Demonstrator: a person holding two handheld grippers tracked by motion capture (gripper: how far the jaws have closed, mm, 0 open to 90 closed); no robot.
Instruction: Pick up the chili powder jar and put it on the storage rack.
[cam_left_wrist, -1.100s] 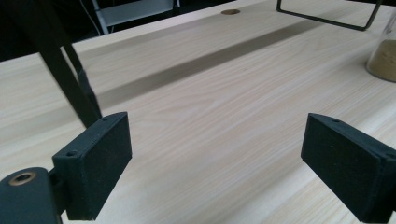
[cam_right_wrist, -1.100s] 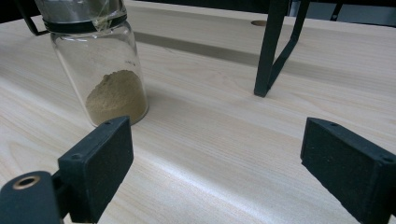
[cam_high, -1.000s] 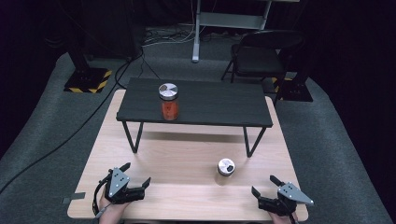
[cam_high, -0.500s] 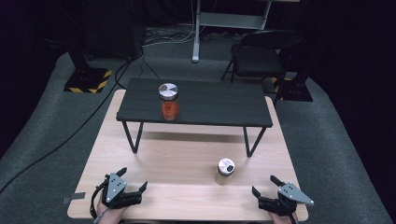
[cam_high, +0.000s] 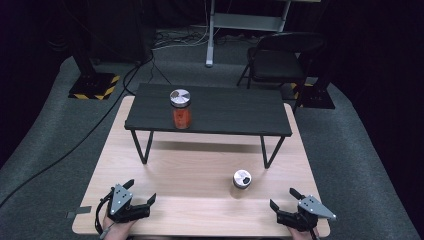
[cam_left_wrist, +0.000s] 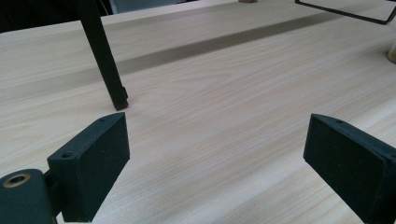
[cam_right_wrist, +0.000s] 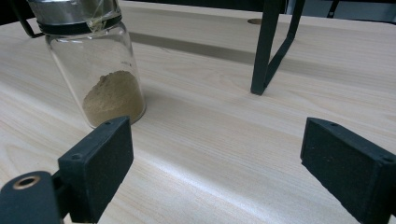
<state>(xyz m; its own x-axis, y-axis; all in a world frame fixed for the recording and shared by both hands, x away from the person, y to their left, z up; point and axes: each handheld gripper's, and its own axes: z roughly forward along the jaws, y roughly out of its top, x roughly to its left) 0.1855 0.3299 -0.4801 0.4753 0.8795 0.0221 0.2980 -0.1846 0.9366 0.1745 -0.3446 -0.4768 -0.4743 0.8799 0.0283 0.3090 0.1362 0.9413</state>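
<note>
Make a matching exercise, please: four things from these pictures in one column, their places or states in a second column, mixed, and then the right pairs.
1. jar with red contents
2. jar with tan powder
3. folding chair
4. right gripper

A. on the floor behind the table
B. on the black shelf
C. jaws open, nothing between them
D. on the light wooden tabletop

Pairs: 1-B, 2-D, 3-A, 4-C
</note>
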